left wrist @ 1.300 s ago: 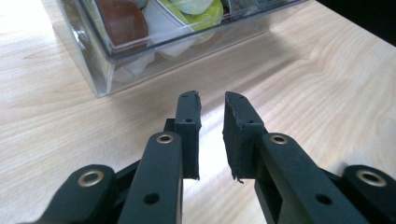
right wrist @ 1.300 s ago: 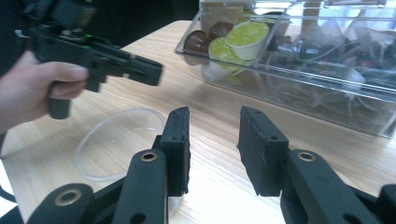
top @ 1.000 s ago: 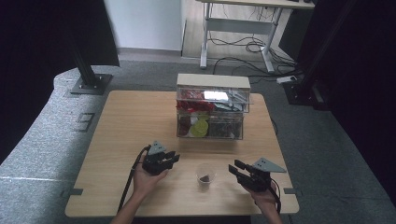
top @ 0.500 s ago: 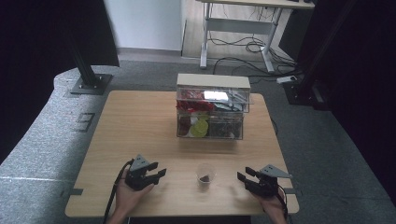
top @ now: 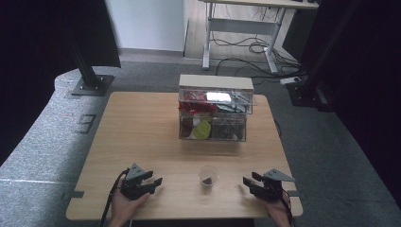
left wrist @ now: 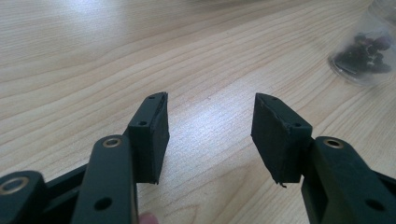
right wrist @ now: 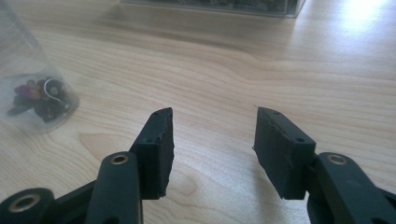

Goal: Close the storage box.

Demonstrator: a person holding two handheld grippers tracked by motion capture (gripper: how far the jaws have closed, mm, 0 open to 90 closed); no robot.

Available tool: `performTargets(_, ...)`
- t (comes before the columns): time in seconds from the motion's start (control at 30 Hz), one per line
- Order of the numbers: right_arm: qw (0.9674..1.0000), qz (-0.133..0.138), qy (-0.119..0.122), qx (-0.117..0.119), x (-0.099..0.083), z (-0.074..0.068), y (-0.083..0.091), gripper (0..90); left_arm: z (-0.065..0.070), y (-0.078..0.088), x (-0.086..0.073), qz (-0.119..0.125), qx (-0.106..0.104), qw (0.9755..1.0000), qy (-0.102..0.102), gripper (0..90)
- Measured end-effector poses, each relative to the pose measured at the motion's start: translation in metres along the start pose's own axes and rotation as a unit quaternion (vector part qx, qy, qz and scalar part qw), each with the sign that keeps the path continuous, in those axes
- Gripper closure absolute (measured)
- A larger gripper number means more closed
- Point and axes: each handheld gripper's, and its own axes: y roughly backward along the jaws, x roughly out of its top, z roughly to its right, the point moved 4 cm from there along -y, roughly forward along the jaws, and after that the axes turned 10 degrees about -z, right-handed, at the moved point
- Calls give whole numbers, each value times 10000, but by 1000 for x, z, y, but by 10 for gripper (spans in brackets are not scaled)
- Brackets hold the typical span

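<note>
On table | cup [top: 208, 176] contents dark, unclear | both tools empty, jaws just opening

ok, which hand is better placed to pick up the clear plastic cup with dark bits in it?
Probably left, marginally: the left tongs point toward the clear plastic cup, open and empty. The right tongs are open too, at a similar distance.

I see a table [top: 142, 137] of pale, smooth wood grain with a soft sheen, a clear glossy plastic cup [top: 208, 176], a transparent plastic box [top: 213, 115] — and 2 matt black grippers' rough-edged foam-like pads [left wrist: 154, 133].
</note>
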Motion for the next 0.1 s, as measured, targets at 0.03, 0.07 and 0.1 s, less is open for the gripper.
performTargets(0.03,10000,19,-12,-8,0,1,0,461,0,-1,0,-9,10,10000,-8,458)
performTargets(0.07,10000,24,-28,-15,0,1,1,459,0,-1,0,-17,15,10000,-11,456)
performTargets(0.1,10000,26,-36,-22,0,2,1,455,1,-2,0,-28,11,10000,-12,455)
